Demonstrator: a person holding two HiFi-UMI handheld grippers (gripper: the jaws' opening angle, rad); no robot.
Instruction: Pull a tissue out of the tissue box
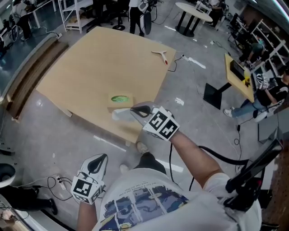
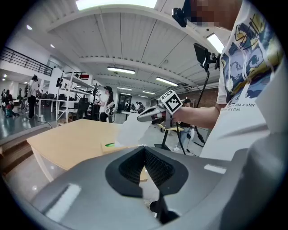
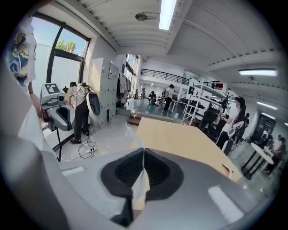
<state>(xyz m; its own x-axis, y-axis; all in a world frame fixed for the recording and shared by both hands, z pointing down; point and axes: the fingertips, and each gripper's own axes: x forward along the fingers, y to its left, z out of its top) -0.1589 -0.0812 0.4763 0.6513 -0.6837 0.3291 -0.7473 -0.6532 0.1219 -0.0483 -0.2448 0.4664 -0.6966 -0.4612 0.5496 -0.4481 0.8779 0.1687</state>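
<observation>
The tissue box (image 1: 120, 100), tan with a green oval opening, sits near the front edge of the wooden table (image 1: 99, 58). My right gripper (image 1: 134, 109) hovers just right of the box, shut on a white tissue (image 1: 119, 115) that hangs from its tips. In the right gripper view the tissue (image 3: 140, 187) is pinched between the closed pads. The left gripper view shows the right gripper (image 2: 146, 115) raised above the box (image 2: 110, 146) with the tissue (image 2: 130, 130) trailing down toward it. My left gripper (image 1: 102, 158) is low beside my body, off the table, shut and holding nothing.
A pale Y-shaped tool (image 1: 160, 54) lies at the table's far corner. A power strip with cables (image 1: 58, 181) lies on the floor at the left. A desk (image 1: 238, 76) and seated people are at the right, a round table (image 1: 193, 11) beyond.
</observation>
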